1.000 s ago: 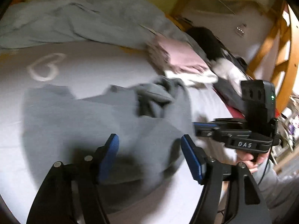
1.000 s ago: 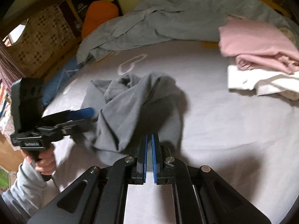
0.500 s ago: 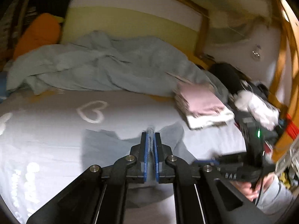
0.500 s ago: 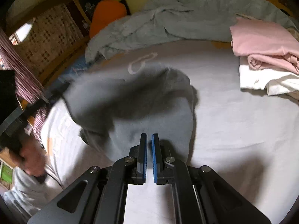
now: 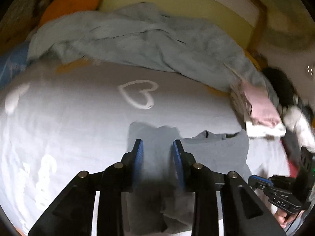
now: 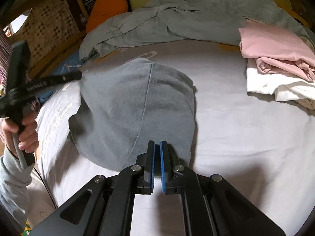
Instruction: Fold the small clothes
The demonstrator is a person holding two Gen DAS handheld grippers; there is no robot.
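Note:
A grey garment [image 6: 137, 102] lies spread over the pale bed sheet [image 6: 236, 127]. My right gripper [image 6: 157, 142] is shut on its near edge. The left wrist view shows that right gripper [image 5: 251, 179] at the lower right, at the edge of the garment [image 5: 216, 153]. My left gripper [image 5: 157, 143] hangs over the garment's other side. Its jaws are opening, and the grey cloth lies between and under the blue pads without being pressed. In the right wrist view the left gripper [image 6: 77, 75] reaches the garment's far left corner, held by a hand [image 6: 23, 129].
A folded pink and white pile [image 6: 275, 59] sits on the right, seen also as a pile [image 5: 259, 112] from the left wrist. A rumpled blue-grey blanket [image 6: 196, 15] runs along the back. An orange plush [image 6: 108, 7] leans at the back left. The sheet bears a white heart [image 5: 139, 94].
The left gripper shut on the bunched garment, swung it out leftwards so it spread flat, and its jaws have now parted. The right gripper stayed shut in place.

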